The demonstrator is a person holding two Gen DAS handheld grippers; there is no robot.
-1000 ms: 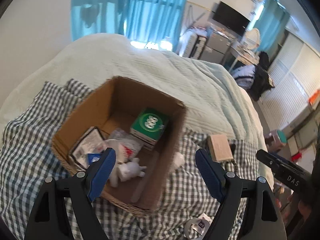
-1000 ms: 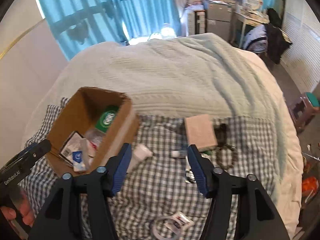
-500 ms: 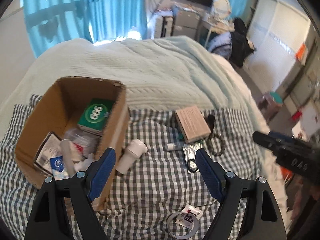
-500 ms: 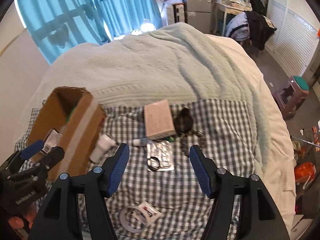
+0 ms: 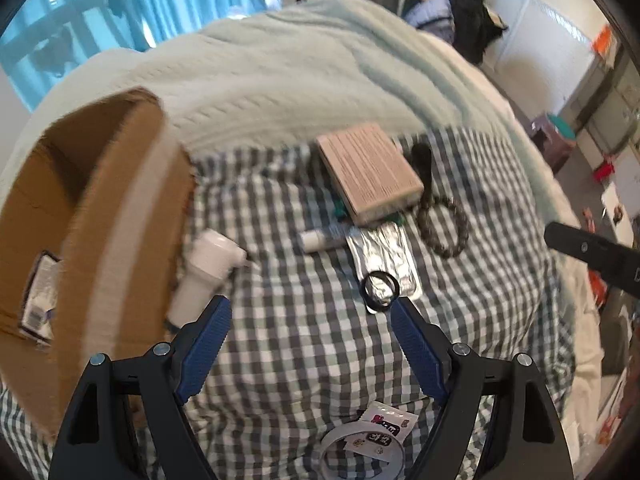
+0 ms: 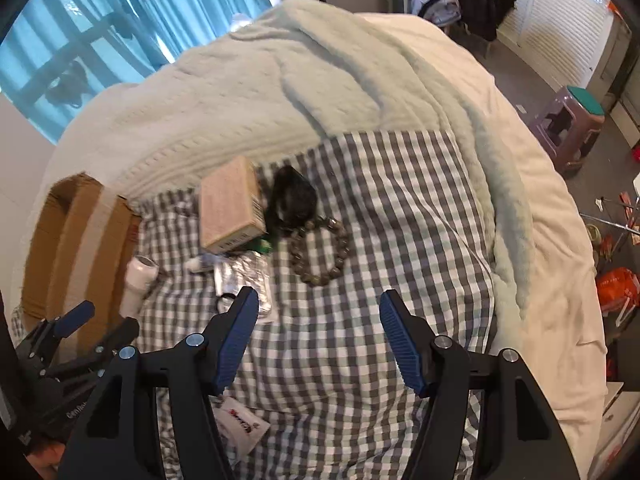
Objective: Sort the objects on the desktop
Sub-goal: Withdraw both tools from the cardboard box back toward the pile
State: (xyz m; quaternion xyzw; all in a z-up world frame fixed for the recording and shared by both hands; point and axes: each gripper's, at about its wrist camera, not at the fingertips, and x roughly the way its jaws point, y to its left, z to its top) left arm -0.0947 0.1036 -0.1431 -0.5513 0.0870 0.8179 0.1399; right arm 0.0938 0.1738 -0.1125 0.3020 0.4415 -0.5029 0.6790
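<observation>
On the checked cloth (image 5: 304, 344) lie a white bottle (image 5: 204, 276) against the cardboard box (image 5: 100, 208), a tan flat box (image 5: 368, 172), a small tube (image 5: 320, 238), a foil blister pack (image 5: 384, 256) with a black hair ring (image 5: 380, 292) on it, and a bead bracelet (image 5: 444, 228). My left gripper (image 5: 310, 312) hangs open and empty above the cloth, between bottle and hair ring. My right gripper (image 6: 320, 304) is open and empty too, just short of the bead bracelet (image 6: 320, 256). The left gripper (image 6: 104, 322) shows at the lower left of the right wrist view.
A tape roll with a sticker sheet (image 5: 360, 444) lies near the cloth's front edge. A black pouch (image 6: 292, 198) sits behind the bracelet. A pale green blanket (image 6: 260, 92) covers the bed beyond. A stool (image 6: 572, 124) stands on the floor at the right.
Both grippers have swung right and sunk toward the checked cloth. The cardboard box has slid to the left edge of both views, and the loose items now lie just ahead of the fingers.
</observation>
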